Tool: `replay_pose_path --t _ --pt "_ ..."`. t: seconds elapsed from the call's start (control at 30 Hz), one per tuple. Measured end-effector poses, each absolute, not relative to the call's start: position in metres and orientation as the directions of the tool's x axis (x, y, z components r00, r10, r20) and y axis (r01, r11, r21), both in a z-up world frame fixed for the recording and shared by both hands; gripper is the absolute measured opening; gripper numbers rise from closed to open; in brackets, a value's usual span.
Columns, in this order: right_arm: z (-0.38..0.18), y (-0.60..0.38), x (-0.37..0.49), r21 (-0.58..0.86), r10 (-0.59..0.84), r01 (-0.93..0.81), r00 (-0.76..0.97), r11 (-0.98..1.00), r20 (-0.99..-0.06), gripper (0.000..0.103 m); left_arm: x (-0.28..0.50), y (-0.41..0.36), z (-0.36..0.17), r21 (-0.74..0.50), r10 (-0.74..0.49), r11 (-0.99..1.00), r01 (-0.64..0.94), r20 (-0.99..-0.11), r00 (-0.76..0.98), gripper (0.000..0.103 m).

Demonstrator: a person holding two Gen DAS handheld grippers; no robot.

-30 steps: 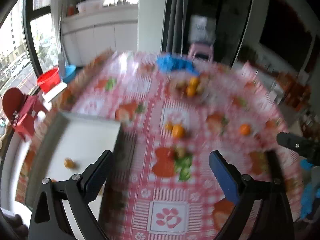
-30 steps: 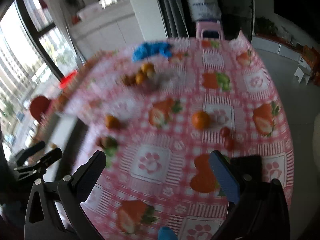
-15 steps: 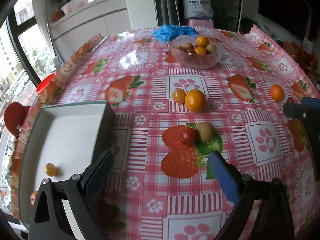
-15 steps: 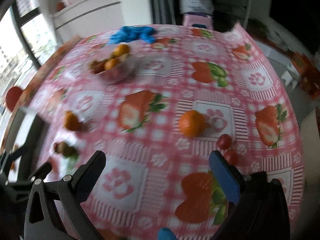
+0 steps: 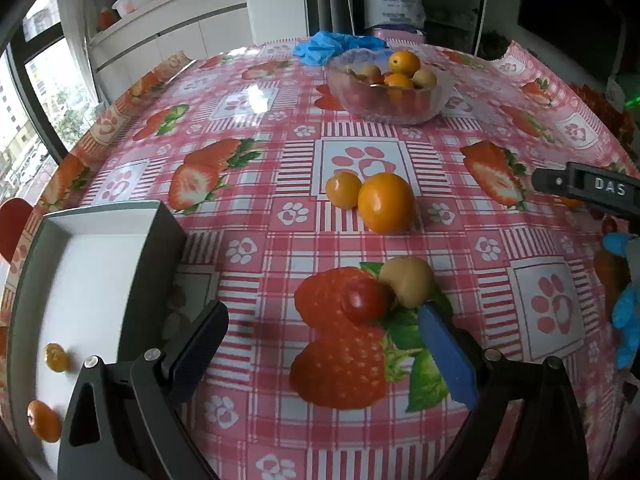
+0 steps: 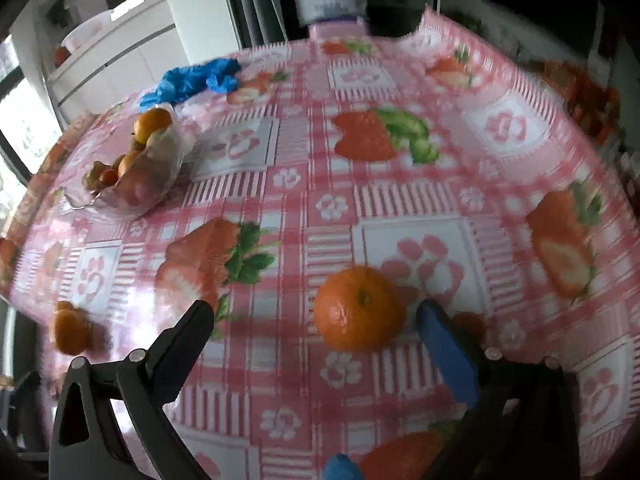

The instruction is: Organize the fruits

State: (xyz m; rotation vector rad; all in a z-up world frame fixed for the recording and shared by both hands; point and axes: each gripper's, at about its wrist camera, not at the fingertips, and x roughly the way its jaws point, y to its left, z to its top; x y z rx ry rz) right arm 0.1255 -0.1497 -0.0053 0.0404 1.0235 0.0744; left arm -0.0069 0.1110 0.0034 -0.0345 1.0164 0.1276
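My left gripper [image 5: 320, 320] stands open low over the table. A red cherry tomato [image 5: 362, 300] and a tan round fruit [image 5: 408, 280] lie between its fingertips, close to the blue finger [image 5: 444, 352]. Beyond them sit a large orange [image 5: 386, 208] and a smaller one [image 5: 343, 190]. My right gripper [image 6: 314, 314] is wide and its jaws are closing. A tangerine [image 6: 358, 308] rests on the cloth between them, near the blue finger [image 6: 448, 352], and the pads are not touching it.
A grey tray [image 5: 152, 264] with a white floor stands at the left and holds two small orange fruits [image 5: 56, 357]. A clear bowl [image 5: 436, 100] of fruit and blue gloves [image 5: 336, 46] sit at the far side. A red fruit [image 6: 472, 322] peeks from behind the right blue finger.
Both grippers have come down closer to the table. The tangerine now lies between the right fingers, and the tomato and tan fruit lie between the left fingertips.
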Motion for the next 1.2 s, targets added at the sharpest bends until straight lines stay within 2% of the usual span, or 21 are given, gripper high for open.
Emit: replay_pose_path --t 0.07,0.13,0.17,0.2,0.23,0.33,0.4,0.47,0.5,0.77,0.93,0.97,1.03,1.07,1.1,1.13,1.17,1.2 --pt "-0.004 -0.147 0.125 0.032 0.051 -0.045 0.541 0.998 -0.840 0.084 -0.005 0.112 0.002 0.018 0.081 0.992 -0.123 -0.845 0.529 0.096" --pt "-0.002 -0.153 0.125 0.035 0.042 -0.023 0.558 0.999 -0.829 0.065 -0.001 0.112 0.002 0.011 0.074 0.993 -0.120 -0.844 0.532 0.096" --pt "-0.001 -0.156 0.126 0.040 0.042 -0.017 0.561 0.999 -0.827 0.061 0.000 0.111 0.002 0.009 0.071 0.993 -0.118 -0.843 0.533 0.096" --pt "0.000 -0.159 0.125 0.043 0.043 -0.014 0.564 0.999 -0.825 0.048 0.002 0.111 0.001 0.007 0.069 0.993 -0.116 -0.842 0.535 0.094" --pt "0.000 -0.161 0.124 0.047 0.052 -0.023 0.564 0.999 -0.824 0.043 0.003 0.111 0.001 -0.006 0.055 0.994 -0.111 -0.840 0.540 0.090" --pt "0.002 -0.162 0.114 0.053 0.090 -0.083 0.552 0.995 -0.829 0.043 0.004 0.108 0.004 -0.021 0.035 0.995 -0.095 -0.835 0.549 0.073" --pt "0.002 -0.158 0.102 0.054 0.111 -0.120 0.545 0.991 -0.831 0.043 0.003 0.103 0.006 -0.024 0.016 0.998 -0.063 -0.831 0.556 0.049" --pt "0.003 -0.153 0.083 0.066 0.147 -0.167 0.534 0.984 -0.833 0.043 0.000 0.096 0.008 -0.022 -0.001 0.999 -0.030 -0.828 0.561 0.031" --pt "0.003 -0.150 0.075 0.071 0.161 -0.186 0.529 0.980 -0.833 0.043 -0.001 0.094 0.008 -0.016 0.000 1.000 -0.023 -0.827 0.563 0.029" --pt "0.006 -0.135 -0.013 0.100 0.252 -0.307 0.510 0.947 -0.823 0.043 -0.045 0.103 0.008 -0.022 0.020 0.998 -0.065 -0.814 0.580 0.029" --pt "0.006 -0.140 -0.045 0.086 0.249 -0.312 0.530 0.946 -0.811 0.045 -0.080 0.109 0.007 -0.021 0.039 0.995 -0.094 -0.803 0.595 0.029" --pt "0.006 -0.142 -0.049 0.080 0.244 -0.311 0.534 0.947 -0.809 0.049 -0.085 0.110 0.006 -0.019 0.046 0.995 -0.100 -0.796 0.604 0.029" --pt "0.004 -0.146 -0.053 0.076 0.239 -0.308 0.535 0.948 -0.811 0.075 -0.093 0.111 0.005 -0.015 0.059 0.993 -0.113 -0.782 0.621 0.029" --pt "0.002 -0.148 -0.055 0.072 0.231 -0.300 0.538 0.951 -0.810 0.080 -0.095 0.111 0.004 -0.016 0.061 0.993 -0.117 -0.779 0.624 0.030" --pt "0.002 -0.149 -0.057 0.070 0.227 -0.296 0.542 0.953 -0.809 0.081 -0.095 0.111 0.004 -0.011 0.069 0.992 -0.124 -0.779 0.623 0.038" --pt "0.001 -0.150 -0.058 0.063 0.221 -0.293 0.546 0.954 -0.808 0.081 -0.095 0.111 0.004 -0.004 0.079 0.991 -0.130 -0.780 0.621 0.050" --pt "0.000 -0.150 -0.059 0.056 0.215 -0.292 0.547 0.955 -0.809 0.081 -0.096 0.111 0.003 -0.004 0.080 0.991 -0.134 -0.782 0.618 0.077" --pt "0.001 -0.150 -0.059 0.051 0.210 -0.291 0.549 0.955 -0.809 0.082 -0.096 0.112 0.002 -0.010 0.080 0.990 -0.141 -0.783 0.617 0.082"
